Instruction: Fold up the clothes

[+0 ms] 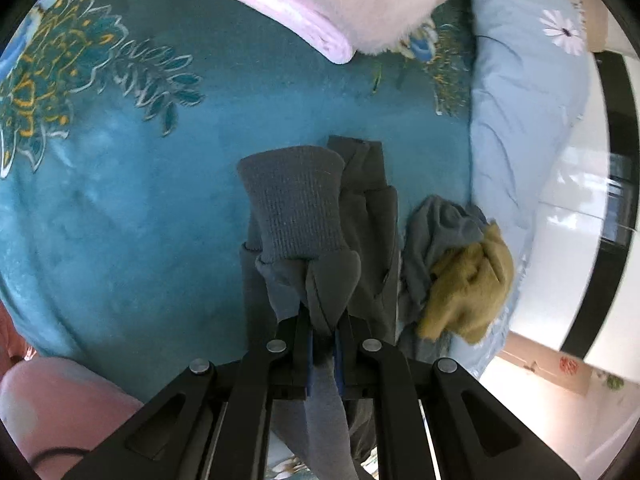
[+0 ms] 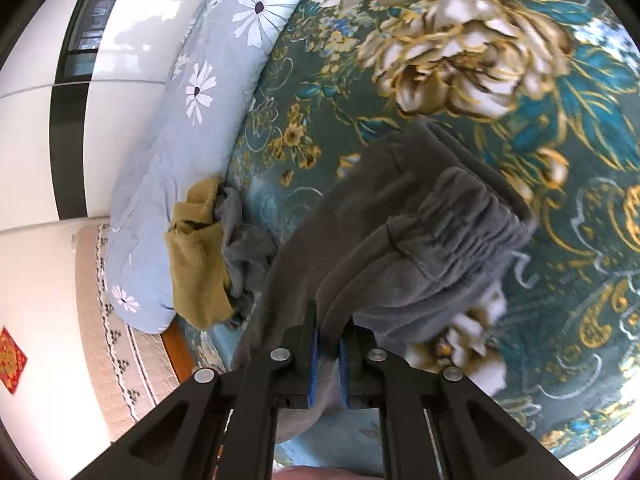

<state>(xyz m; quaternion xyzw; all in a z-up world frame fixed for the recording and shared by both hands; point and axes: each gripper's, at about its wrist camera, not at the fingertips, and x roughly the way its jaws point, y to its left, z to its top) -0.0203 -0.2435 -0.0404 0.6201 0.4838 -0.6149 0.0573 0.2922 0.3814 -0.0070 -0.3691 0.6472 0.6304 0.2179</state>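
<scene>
Teal plush bedspread (image 1: 120,208) w/ gold & cream flower print covered the bed, and all the clothes lay on it. Along one edge sat a pale blue pillow (image 1: 520,120) printed w/ white daisies; beyond that, glossy white wall panels w/ a black strip. A folded pink fleece blanket (image 1: 320,4) lay at the far side of the bedspread in the left wrist view.

Dark grey sweatpants (image 2: 400,232), soft knit w/ a gathered elastic waistband and ribbed cuffs, hung between both claws, lifted partly off the bedspread. Left claw (image 1: 322,320) was pinched tight on the fabric just below a ribbed cuff (image 1: 296,208), which stood up ahead of the fingers; grey cloth ran back between the blue pads (image 1: 309,356) and under the tool. Right claw (image 2: 329,332) was likewise pressed together on a fold of the sweatpants near the waistband end, the gathered band bunched up in front of it.

Just beside the sweatpants, against the pillow, sat a crumpled heap: an olive-yellow cloth (image 2: 196,264) touching a rumpled blue-grey garment (image 2: 248,248). Heap lay apart from both claws, untouched. Bit of pink clothing showed at the lower left corner of the left wrist view; couldn't tell what it was.
</scene>
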